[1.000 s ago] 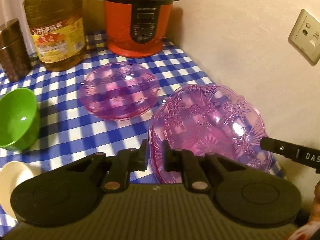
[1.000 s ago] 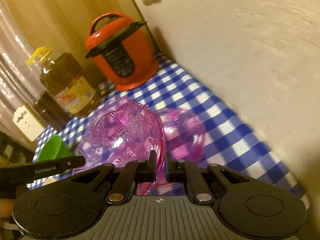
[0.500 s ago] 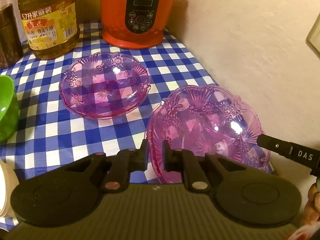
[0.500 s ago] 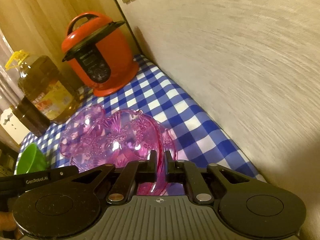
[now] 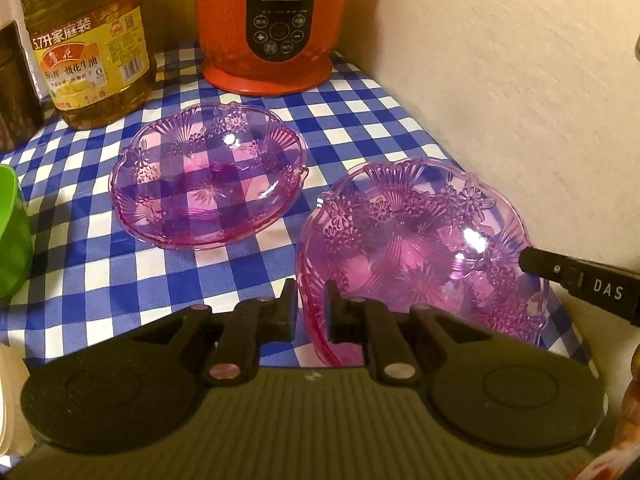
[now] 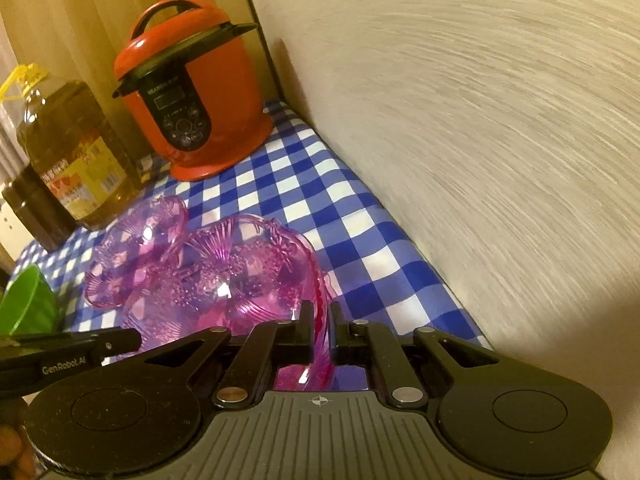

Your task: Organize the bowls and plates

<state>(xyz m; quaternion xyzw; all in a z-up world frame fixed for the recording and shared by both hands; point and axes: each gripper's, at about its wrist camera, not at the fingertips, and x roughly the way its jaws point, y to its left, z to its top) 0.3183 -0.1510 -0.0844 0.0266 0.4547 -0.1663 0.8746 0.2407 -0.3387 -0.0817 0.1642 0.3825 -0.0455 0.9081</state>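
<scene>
On my cooker [image 5: 272, 20] at the counter's [image 5: 100, 280] back edge I read "BEARSS". The oil bottle [image 5: 86, 40] in the back-left corner says "5.7" before Chinese characters. My right claw's finger [image 5: 580, 286] reads "DAS"; my left's [image 6: 68, 354] reads "GenRobot.AI".

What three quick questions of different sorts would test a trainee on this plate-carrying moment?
1. True or false: both grippers are shut on the rim of the same pink plate.
2. Multiple choice: the second pink plate is A) stacked under the held one, B) lying on the checked cloth apart from it, C) inside the green bowl.
3. Fill in: behind the plates, next to the oil bottle, stands a red ____.

Key: 1 true: left gripper and right gripper pinch opposite edges. 2 B. 3 cooker.
</scene>
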